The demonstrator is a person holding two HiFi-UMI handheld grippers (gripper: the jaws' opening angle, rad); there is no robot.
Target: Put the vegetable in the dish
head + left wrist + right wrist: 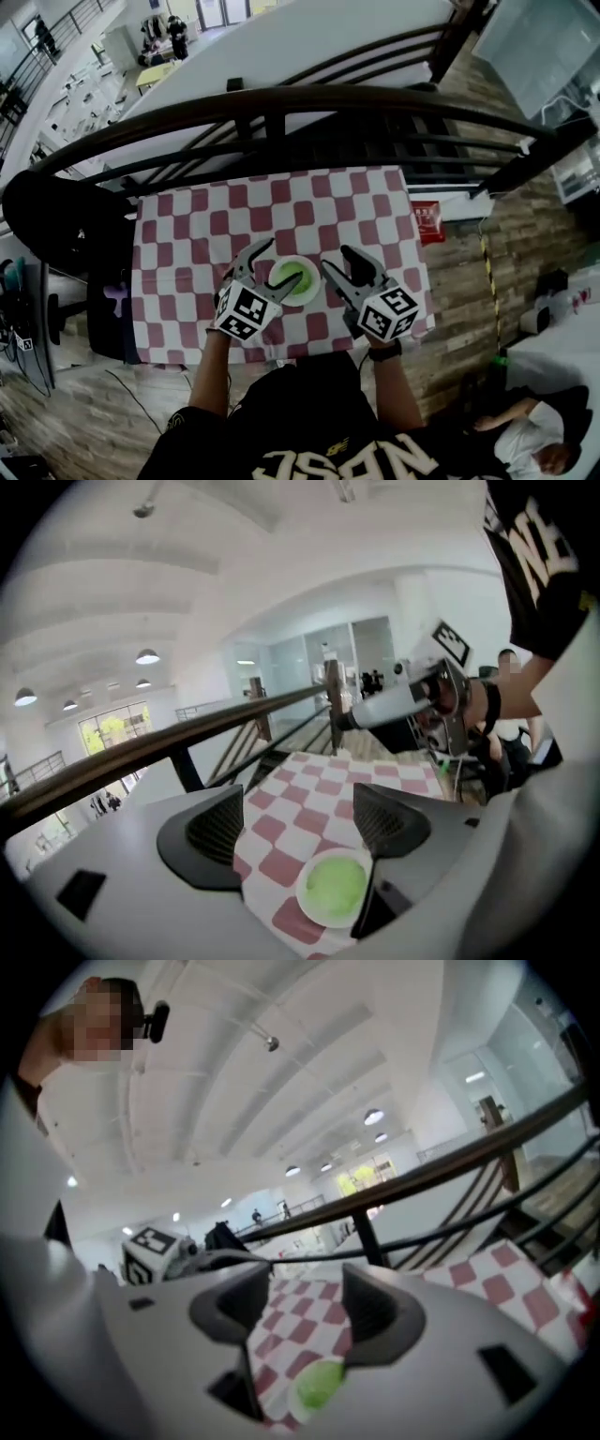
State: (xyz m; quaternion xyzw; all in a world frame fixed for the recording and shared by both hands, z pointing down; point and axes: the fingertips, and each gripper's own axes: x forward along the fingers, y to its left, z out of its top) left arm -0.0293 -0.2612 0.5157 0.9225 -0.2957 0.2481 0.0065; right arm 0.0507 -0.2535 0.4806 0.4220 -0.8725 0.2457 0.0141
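Note:
A white dish [306, 292] sits near the front edge of the red-and-white checked table [281, 211], and a pale green vegetable [289, 277] lies in it. My left gripper [272, 267] stands just left of the dish, open, with nothing between its jaws. Just right of the dish, my right gripper [337, 260] is also open and empty. In the left gripper view the dish [309, 904] with the vegetable [336, 885] lies low between the spread jaws of the left gripper [300, 825]. The right gripper view shows the vegetable [319, 1385] below the open right gripper [305, 1312].
A dark curved railing [281, 103] runs along the far side of the table. A red box [427, 222] hangs at the table's right edge. A black chair [56, 220] stands at the left. Wooden floor surrounds the table.

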